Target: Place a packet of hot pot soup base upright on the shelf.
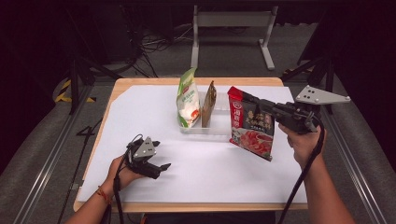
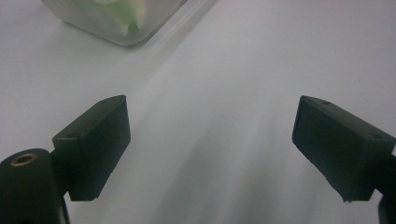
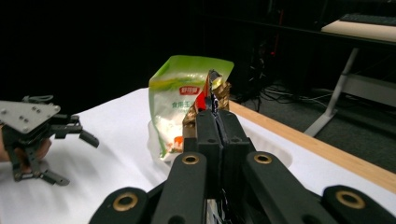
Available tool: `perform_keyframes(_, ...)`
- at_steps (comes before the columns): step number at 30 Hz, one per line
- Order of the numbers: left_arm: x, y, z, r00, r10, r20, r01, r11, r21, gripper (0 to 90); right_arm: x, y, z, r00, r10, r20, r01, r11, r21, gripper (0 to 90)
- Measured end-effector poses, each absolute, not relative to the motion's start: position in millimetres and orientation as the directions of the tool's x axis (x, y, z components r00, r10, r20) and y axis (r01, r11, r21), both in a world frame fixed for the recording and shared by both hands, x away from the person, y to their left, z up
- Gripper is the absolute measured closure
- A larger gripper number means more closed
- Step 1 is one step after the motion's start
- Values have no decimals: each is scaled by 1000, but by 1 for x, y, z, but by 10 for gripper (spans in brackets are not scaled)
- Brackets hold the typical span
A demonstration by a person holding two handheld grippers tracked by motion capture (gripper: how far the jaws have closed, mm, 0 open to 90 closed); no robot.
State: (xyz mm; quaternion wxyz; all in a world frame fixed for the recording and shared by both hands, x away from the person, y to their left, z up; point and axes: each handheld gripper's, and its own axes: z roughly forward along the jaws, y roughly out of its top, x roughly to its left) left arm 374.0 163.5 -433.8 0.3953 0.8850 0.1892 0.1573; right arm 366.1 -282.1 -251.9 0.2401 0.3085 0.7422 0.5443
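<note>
While the left gripper (image 1: 161,166) rests low on the white table cover (image 1: 205,168) at the near left, its jaws stand wide apart with nothing between them; in the left gripper view the two black pads (image 2: 95,144) frame bare white surface, with a corner of the clear tray (image 2: 116,23) just past them.

Middle of the table: the clear tray (image 1: 198,128) holds two upright pouches. Green-and-white pouch (image 1: 187,100) at its left end, leaning a little. Just right of it a slim brown-and-gold pouch (image 1: 208,105), seen edge-on.

Right of the tray: red pouch (image 1: 251,123), hanging clear of the table, its lower corner above the cover. Flat and glossy; red top band with a round logo, a dark printed panel in the middle, a picture of red food across the lower part. It tilts, its bottom swung toward the near side.

Right gripper (image 1: 247,99) clamped shut on the red pouch's top edge, held level from the right by the person's hand (image 1: 303,140). In the right gripper view the jaws are pressed together on a thin red-and-dark seam (image 3: 205,100).
</note>
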Motion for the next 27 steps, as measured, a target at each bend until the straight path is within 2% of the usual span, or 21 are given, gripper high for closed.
perform_keyframes(18,373,165,-434,881,455,126,210,-616,759,124,395,-259,-215,-664,748,-15,193,191,963,891)
perform_keyframes(27,373,163,-436,889,440,125,204,-626,753,123,417,-251,-215,-641,767,13,217,165,962,891)
